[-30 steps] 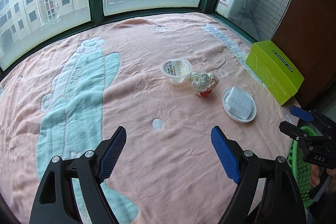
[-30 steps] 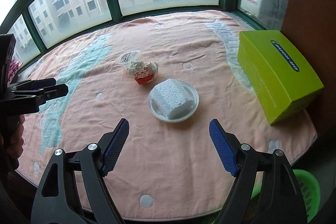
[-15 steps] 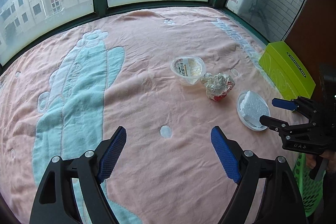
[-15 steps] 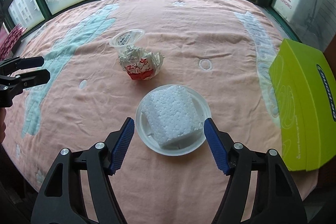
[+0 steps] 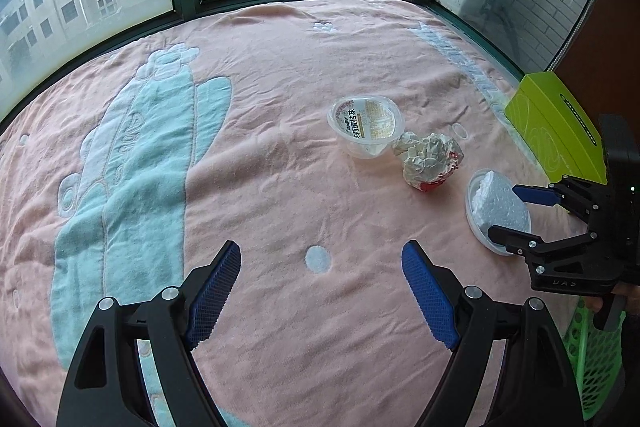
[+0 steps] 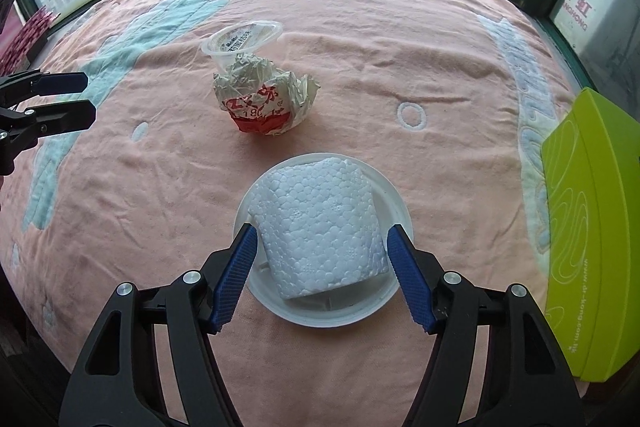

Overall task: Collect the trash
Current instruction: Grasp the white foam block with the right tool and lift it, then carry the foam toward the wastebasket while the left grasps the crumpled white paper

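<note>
Three pieces of trash on the surface, laid out in a loose diagonal line on a pink terry blanket (image 6: pixel 360 39) with pale teal raised patterns. One clear plastic cup (image 6: pixel 240 39), round, thin-walled, printed lid film across the top. One crumpled paper wrapper (image 6: pixel 264 99), white and red, creased into a ball, touching the cup. One white foam block (image 6: pixel 320 227), pebbled and roughly rectangular, sitting in one shallow round white plastic lid (image 6: pixel 394 203), just beside the wrapper.

One lime-green cardboard box (image 6: pixel 592 227), smooth and flat-sided, at the right edge. One green plastic basket (image 5: pixel 592 359) with perforated walls, low at the right, beyond the blanket's edge.

Two grippers, each black-framed with two fingers faced in blue ribbed rubber. Right gripper (image 6: pixel 320 267) tilted down over the foam block, fingers either side of it, close to its edges but not visibly pressing, standing apart. Left gripper (image 5: pixel 320 299) spread wide over bare blanket, nothing between the fingers, well apart from the trash.
</note>
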`<state>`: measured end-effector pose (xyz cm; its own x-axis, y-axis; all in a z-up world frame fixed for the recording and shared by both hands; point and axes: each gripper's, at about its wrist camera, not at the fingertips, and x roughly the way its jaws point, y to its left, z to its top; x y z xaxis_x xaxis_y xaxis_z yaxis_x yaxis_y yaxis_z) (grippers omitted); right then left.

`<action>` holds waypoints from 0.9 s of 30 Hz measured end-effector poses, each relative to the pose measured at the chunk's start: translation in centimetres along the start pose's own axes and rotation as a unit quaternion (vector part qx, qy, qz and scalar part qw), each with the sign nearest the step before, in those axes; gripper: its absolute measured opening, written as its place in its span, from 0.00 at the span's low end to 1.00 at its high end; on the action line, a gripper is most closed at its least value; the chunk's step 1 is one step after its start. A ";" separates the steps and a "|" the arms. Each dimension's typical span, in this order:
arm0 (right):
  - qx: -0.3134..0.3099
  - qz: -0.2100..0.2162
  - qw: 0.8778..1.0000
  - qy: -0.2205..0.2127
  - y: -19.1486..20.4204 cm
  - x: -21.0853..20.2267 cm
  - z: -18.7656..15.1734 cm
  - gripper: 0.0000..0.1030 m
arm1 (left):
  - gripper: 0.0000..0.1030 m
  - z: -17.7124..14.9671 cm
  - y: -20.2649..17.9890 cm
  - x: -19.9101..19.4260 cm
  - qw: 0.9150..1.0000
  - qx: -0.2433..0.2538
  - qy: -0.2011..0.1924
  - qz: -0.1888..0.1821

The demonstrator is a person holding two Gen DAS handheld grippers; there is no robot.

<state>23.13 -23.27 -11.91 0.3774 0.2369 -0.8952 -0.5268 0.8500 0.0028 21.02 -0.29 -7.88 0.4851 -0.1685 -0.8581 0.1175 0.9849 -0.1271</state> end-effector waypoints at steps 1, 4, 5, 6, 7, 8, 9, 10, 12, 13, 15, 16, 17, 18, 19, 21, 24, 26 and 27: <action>0.000 0.001 1.000 0.001 0.0 0.1 0.0 0.65 | 0.77 0.1 0.0 0.1 1.000 0.001 0.000 0.000; -0.001 -0.001 1.000 -0.003 0.1 0.1 -0.1 0.63 | 0.77 0.4 -0.3 0.4 1.000 0.003 -0.001 -0.002; 0.000 -0.001 1.000 -0.006 0.1 0.0 -0.2 0.63 | 0.77 0.6 -0.5 0.4 1.000 0.003 -0.001 -0.002; 0.002 -0.001 1.000 -0.008 0.1 -0.2 -0.2 0.63 | 0.77 0.7 -0.6 0.5 1.000 0.003 -0.002 -0.004; 0.005 -0.001 1.000 -0.012 0.1 -0.4 -0.2 0.63 | 0.77 0.9 -0.8 0.6 1.000 0.003 -0.003 -0.006; 0.010 -0.002 1.000 -0.016 0.0 -0.7 -0.3 0.63 | 0.77 1.1 -1.1 0.7 1.000 0.003 -0.004 -0.008; 0.017 -0.002 1.000 -0.020 -0.1 -1.1 -0.4 0.63 | 0.77 1.3 -1.4 0.8 1.000 0.003 -0.005 -0.010; 0.024 0.000 0.999 -0.024 -0.3 -1.5 -0.5 0.63 | 0.77 1.5 -1.7 0.9 1.000 0.005 -0.006 -0.012; 0.040 0.002 0.999 -0.034 -0.6 -2.5 -0.8 0.63 | 0.77 1.9 -2.5 1.2 1.000 0.009 -0.008 -0.018; 0.045 0.003 0.998 -0.038 -0.7 -3.0 -0.9 0.63 | 0.77 2.1 -3.0 1.4 1.000 0.011 -0.008 -0.021; 0.059 0.002 0.997 -0.043 -1.0 -4.0 -1.3 0.63 | 0.77 2.5 -3.7 1.8 1.000 0.016 -0.011 -0.024; 0.065 0.001 0.997 -0.046 -1.1 -4.4 -1.6 0.62 | 0.77 2.8 -4.1 2.2 1.000 0.016 -0.010 -0.025; 0.071 0.001 0.996 -0.048 -1.2 -4.8 -1.9 0.62 | 0.77 2.9 -4.3 2.6 0.999 0.015 -0.009 -0.027; 0.078 -0.002 0.996 -0.050 -1.3 -5.2 -2.1 0.62 | 0.77 3.1 -4.6 3.0 1.000 0.013 -0.007 -0.027; 0.084 -0.005 0.995 -0.051 -1.4 -5.6 -2.3 0.63 | 0.76 3.3 -4.8 3.4 1.000 0.013 -0.005 -0.027; 0.099 -0.005 0.994 -0.056 -1.6 -6.3 -2.9 0.63 | 0.75 3.6 -5.2 4.2 0.999 0.010 -0.001 -0.031; 0.120 -0.005 0.991 -0.059 -2.0 -7.1 -3.8 0.63 | 0.73 4.0 -5.8 5.2 0.999 0.010 0.004 -0.036; 0.129 -0.008 0.990 -0.060 -2.0 -7.6 -4.4 0.63 | 0.73 4.1 -6.2 5.9 0.999 0.010 0.007 -0.039; 0.132 -0.006 0.989 -0.061 -2.0 -7.8 -4.6 0.63 | 0.73 4.2 -6.5 6.2 0.999 0.010 0.009 -0.042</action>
<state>17.75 -28.96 -7.02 0.4794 0.2669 -0.8360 -0.3104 0.9426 0.1229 26.90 -7.86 -10.28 0.4578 -0.2495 -0.8533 0.1751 0.9663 -0.1886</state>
